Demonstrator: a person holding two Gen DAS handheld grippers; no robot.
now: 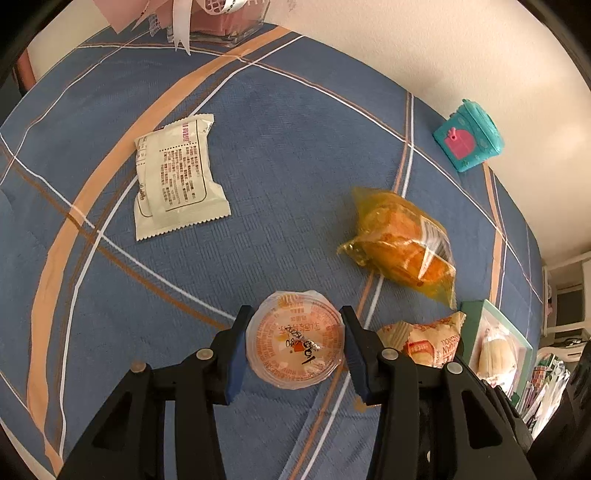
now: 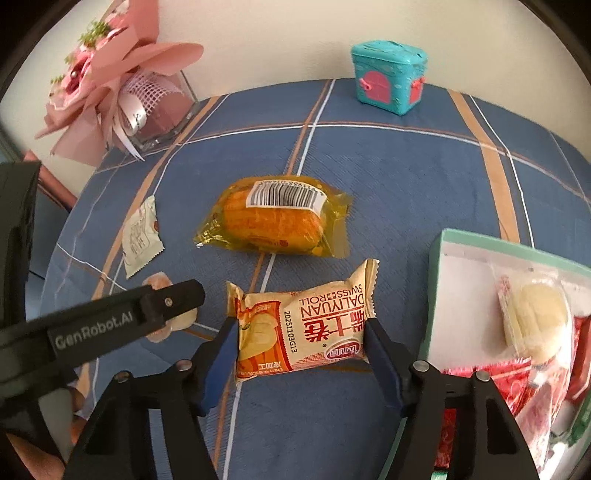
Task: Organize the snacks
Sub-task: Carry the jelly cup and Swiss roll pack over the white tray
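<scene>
Left wrist view, left to right: white flat foil snack packet with printed text panel, lying alone on blue plaid tablecloth, well apart from the rest. Round clear plastic jelly cup with orange-printed film lid low in centre, clamped between blue pads of left gripper; jaws clenched on cup's sides, cup apparently sitting on cloth. Yellow transparent wrapped cake up and right of cup, apart from it. Cream-and-red Swiss roll packet just right of right jaw, partly hidden behind it. Green-rimmed shallow box at far right, one pale wrapped bun inside. Teal toy chest with pink door at far edge of table, near wall. Glass vase with pink wrapping at top.

Right wrist view, left to right: left gripper's black arm crossing from left, over jelly cup. White packet beyond it. Swiss roll packet lying flat on cloth between blue pads of right gripper; both pads against packet's short ends, jaws part closed and grasping it. Yellow wrapped cake just behind, barcode label up. Green-rimmed box immediately right, holding pale bun and red wrapped snacks.
</scene>
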